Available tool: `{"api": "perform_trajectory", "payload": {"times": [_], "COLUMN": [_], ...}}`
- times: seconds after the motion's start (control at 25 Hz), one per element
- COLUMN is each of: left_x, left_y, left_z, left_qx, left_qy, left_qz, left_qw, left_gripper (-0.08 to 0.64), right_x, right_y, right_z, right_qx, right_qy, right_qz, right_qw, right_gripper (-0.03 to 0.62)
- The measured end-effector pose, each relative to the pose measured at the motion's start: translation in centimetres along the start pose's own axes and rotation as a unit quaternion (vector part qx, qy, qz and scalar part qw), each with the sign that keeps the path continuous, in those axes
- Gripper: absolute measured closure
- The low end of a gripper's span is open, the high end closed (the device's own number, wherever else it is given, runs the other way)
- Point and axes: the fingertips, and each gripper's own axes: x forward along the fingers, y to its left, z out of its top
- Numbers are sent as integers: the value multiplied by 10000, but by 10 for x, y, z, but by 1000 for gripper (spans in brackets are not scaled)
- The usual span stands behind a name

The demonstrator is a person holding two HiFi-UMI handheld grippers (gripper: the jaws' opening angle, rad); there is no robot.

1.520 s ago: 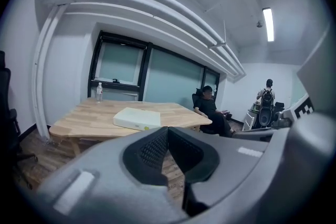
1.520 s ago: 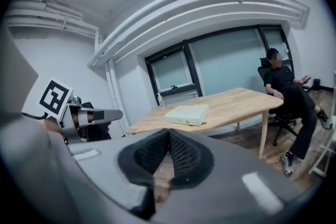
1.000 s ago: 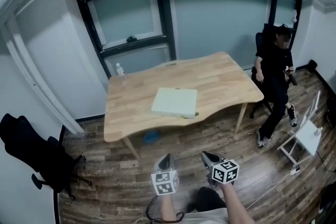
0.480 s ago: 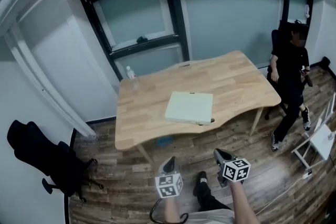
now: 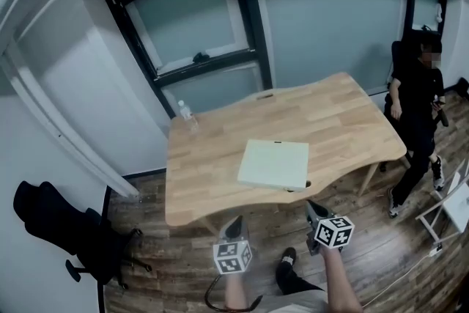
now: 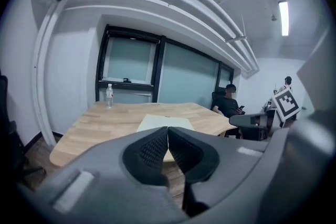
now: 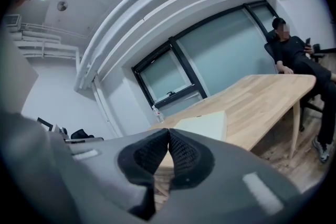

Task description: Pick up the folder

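**Spotter:** While you hold there, where does the folder sit?

**Operator:** I see the pale folder (image 5: 274, 164) lying flat on the wooden table (image 5: 212, 157). It is close to the edge that faces me and a little right of centre.

**Spotter:** And your grippers?

**Operator:** My left gripper (image 5: 234, 220) has its jaws pressed together with nothing between them. My right gripper (image 5: 312, 206) is the same, pads meeting and empty. I have both over the plank floor (image 5: 183, 260), short of the table's near edge, pointing toward the folder and well apart from it.

**Spotter:** What else is around?

**Operator:** I can make out a clear water bottle (image 5: 184, 111) standing upright at the table's far left corner, below the dark-framed window (image 5: 194, 26). A seated person (image 5: 419, 95) is beyond the table's right end. A black office chair (image 5: 55, 220) stands off to the left by the wall.
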Motion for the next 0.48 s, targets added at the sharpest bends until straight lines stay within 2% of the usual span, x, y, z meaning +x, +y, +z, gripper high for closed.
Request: {"api": "perform_trajectory", "payload": {"times": [0.24,0.36,0.48], "left_x": [56,84,112], "left_y": [38,43,49], "left_z": [26,30,30], "left_qx": [9,77,185], "left_qy": [44,167,326], "left_qz": [176,109,26], "left_qw": [9998,9998,9993], "left_gripper": [552,552,552], "right_x": [62,85,105], "right_y": [-20,-36,-58], "right_z": [15,24,31], "right_qx": [22,66,315], "right_qy": [141,159,37], "right_qz": [30,-40,-254], "right_qw": [9999,9998,9992], "right_gripper": [591,591,591]}}
